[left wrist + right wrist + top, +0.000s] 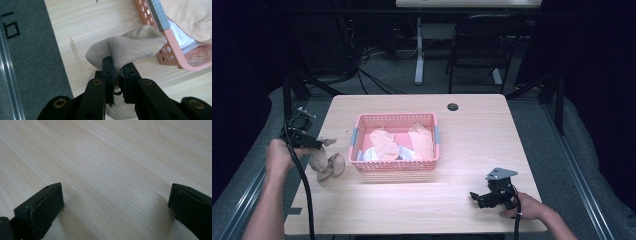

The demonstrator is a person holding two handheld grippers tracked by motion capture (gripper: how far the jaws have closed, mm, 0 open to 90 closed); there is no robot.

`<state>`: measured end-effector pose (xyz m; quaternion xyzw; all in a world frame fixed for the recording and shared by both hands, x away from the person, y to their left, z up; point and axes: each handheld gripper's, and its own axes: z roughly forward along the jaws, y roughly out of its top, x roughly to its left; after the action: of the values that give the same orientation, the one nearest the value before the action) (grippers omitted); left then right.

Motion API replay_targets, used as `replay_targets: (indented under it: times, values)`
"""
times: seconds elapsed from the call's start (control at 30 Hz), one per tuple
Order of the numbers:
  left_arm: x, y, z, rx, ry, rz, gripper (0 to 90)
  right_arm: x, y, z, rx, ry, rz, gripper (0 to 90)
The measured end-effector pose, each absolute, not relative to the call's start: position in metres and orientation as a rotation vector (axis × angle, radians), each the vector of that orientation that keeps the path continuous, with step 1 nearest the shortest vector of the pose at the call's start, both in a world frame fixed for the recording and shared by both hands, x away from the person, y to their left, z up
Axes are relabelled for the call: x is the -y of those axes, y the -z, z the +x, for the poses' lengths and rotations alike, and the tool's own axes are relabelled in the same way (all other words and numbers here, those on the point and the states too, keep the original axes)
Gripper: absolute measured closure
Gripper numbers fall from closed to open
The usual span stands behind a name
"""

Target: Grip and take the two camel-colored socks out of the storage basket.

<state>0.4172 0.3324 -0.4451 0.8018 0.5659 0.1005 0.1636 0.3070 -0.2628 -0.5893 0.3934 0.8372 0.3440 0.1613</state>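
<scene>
A beige sock (130,45) hangs pinched between the jaws of my left gripper (118,72), which is shut on it. From above, that left gripper (318,145) is at the table's left edge, and the beige sock (319,159) droops from it onto the wood beside a second beige sock (337,163). A pink basket (396,165) in the middle of the table holds peach and white cloth items. My right gripper (477,197) rests low near the front right of the table; its jaws (117,207) stand wide apart over bare wood with nothing between them.
The wooden table (472,135) has a round dark grommet hole (453,106) at the back. The basket's corner with its grey handle (157,15) lies close to the held sock. A dark chair (484,42) and a white desk leg (419,50) stand behind the table.
</scene>
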Motion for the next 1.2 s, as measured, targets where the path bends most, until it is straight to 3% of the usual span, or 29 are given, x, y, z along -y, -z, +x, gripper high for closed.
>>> replay_targets:
  times: [0.4, 1.0, 1.03, 1.13, 1.2]
  values:
    - [-0.334, 0.489, 0.422, -1.695, -0.183, 2.241, 80.3, 0.263, 0.589, 0.307, -2.390, -0.981, 1.123, 0.0]
    - [-0.331, 0.526, 0.429, -1.764, -0.186, 2.192, 75.7, 0.263, 0.589, 0.307, -2.390, -0.981, 1.124, 0.0]
    - [-0.331, 0.524, 0.428, -1.772, -0.181, 2.183, 71.3, 0.263, 0.589, 0.307, -2.389, -0.983, 1.126, 0.0]
    - [-0.333, 0.516, 0.426, -1.799, -0.215, 2.171, 44.7, 0.263, 0.589, 0.307, -2.389, -0.982, 1.125, 0.0]
    - [-0.335, 0.508, 0.422, -1.796, -0.230, 2.160, 32.4, 0.263, 0.589, 0.307, -2.390, -0.981, 1.124, 0.0]
